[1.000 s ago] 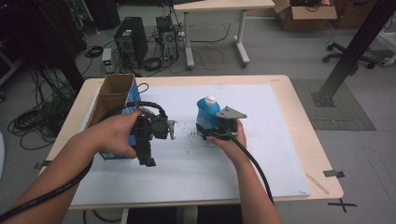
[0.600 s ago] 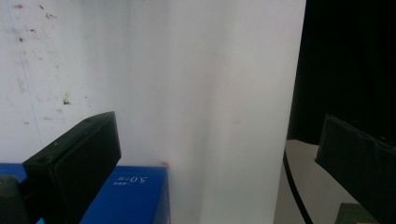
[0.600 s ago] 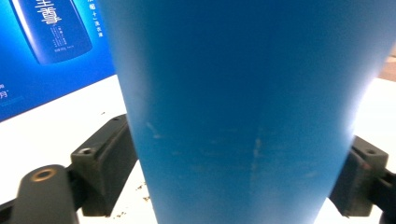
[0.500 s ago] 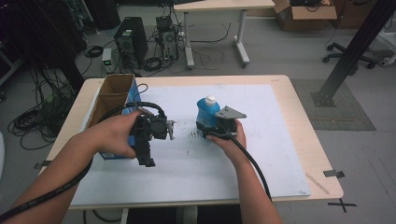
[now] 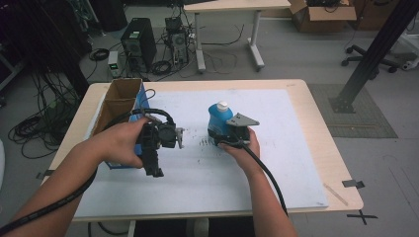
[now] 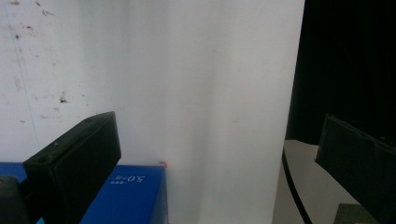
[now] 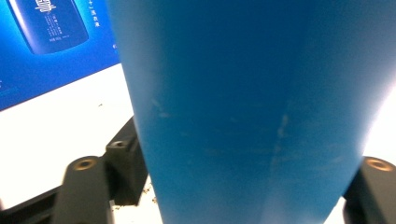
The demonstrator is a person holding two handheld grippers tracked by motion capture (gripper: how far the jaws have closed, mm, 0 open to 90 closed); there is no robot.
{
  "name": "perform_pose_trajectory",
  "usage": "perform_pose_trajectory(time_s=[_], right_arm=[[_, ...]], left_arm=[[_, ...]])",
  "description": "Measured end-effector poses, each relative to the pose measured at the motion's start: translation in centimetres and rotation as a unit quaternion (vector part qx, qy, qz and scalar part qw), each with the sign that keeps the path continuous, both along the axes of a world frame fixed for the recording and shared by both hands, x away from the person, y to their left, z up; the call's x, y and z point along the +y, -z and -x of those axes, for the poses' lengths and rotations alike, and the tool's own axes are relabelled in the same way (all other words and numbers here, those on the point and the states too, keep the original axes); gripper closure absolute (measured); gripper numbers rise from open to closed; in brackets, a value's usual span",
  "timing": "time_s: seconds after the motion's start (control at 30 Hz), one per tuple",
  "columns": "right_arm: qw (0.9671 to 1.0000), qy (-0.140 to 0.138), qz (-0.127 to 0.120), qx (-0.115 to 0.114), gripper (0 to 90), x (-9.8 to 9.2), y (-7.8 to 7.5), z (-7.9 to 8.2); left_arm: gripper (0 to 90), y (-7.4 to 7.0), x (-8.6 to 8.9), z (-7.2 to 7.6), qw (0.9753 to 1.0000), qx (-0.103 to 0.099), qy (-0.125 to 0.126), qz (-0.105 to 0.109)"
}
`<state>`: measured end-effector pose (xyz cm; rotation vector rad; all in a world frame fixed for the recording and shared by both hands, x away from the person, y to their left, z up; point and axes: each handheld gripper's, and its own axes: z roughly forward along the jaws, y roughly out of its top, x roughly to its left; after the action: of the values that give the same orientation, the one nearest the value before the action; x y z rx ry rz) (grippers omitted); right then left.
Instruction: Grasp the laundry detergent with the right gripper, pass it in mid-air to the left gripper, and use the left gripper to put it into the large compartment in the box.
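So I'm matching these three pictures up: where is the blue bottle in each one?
High view: blue bottle stands mid-table, in the right gripper.
Left gripper view: not in it.
Right gripper view: bottle between the jaws, close up.
Shared landmark: the blue box.

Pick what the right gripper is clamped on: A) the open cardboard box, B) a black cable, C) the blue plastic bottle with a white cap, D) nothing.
C: the right gripper has its jaws on either side of the blue plastic bottle with a white cap, whose blue body stands between them in the right gripper view.
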<state>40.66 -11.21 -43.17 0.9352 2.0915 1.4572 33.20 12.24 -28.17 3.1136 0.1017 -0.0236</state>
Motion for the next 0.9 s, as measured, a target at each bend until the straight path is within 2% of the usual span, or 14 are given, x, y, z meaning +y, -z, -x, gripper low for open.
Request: perform_pose_trajectory(time_s=[0.13, 0.37, 0.57, 0.7, 0.9], right_arm=[[0.9999, 0.008, 0.008, -0.002, 42.3, 0.1, 0.1, 0.1], [0.9999, 0.015, 0.003, 0.004, 45.9, 0.1, 0.0, 0.1], [1.0, 0.003, 0.001, 0.004, 46.4, 0.0, -0.4, 0.1], [0.9999, -0.005, 0.013, -0.01, 46.1, 0.0, -1.7, 0.3], [0.9997, -0.013, 0.014, -0.016, 46.1, -0.5, -3.2, 0.6]], left_arm=[[0.3, -0.1, 0.0, -0.1, 1.0, -0.001, 0.0, 0.001], [0.2, -0.1, 0.1, -0.2, 1.0, -0.001, 0.001, 0.003], [0.2, 0.0, 0.2, -0.2, 1.0, -0.001, 0.0, 0.004], [0.2, -0.2, 0.2, -0.4, 1.0, -0.005, -0.004, 0.003], [0.2, -0.5, -0.2, -0.5, 1.0, -0.007, -0.002, 0.004]])
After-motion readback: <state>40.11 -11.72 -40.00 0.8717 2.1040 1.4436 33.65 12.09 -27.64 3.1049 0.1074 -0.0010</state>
